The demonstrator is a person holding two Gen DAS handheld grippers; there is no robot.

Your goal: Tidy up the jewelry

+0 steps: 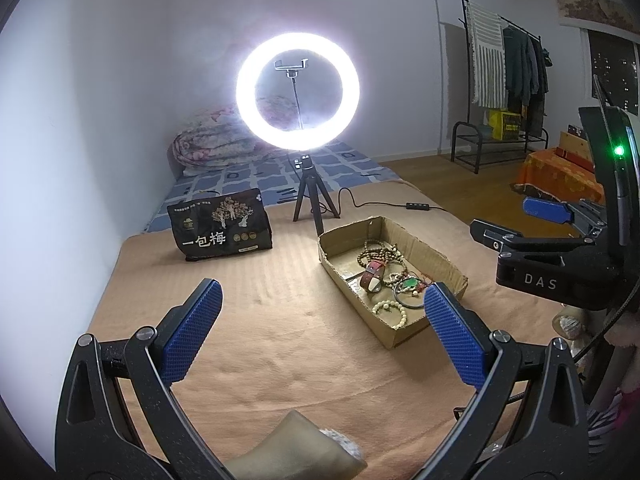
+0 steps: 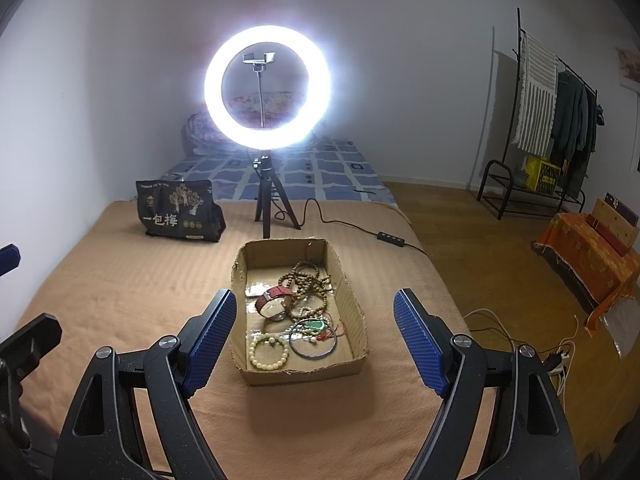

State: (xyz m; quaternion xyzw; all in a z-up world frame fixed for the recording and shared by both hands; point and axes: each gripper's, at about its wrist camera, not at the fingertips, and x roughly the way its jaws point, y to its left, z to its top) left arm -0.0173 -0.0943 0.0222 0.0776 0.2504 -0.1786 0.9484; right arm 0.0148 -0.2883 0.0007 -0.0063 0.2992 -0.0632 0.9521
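Jewelry [image 2: 298,312] heaped (tangled) in cardboard box [image 2: 352,292] mid-bed | none outside it | left gripper [image 1: 322,312], right gripper [image 2: 314,324]: fingers apart, empty | could be gathered, or awaiting sorting

A home bedroom: quilted bed [image 2: 280,168], clothes rack [image 2: 560,120], wooden floor [image 2: 480,232].

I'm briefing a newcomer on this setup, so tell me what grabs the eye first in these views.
The glowing ring light on its small tripod dominates, standing at the far edge of the tan blanket. Just in front of it lies an open cardboard box holding tangled bead bracelets, a red-strapped watch and a dark bangle. Both grippers hover short of it, jaws wide apart and empty.
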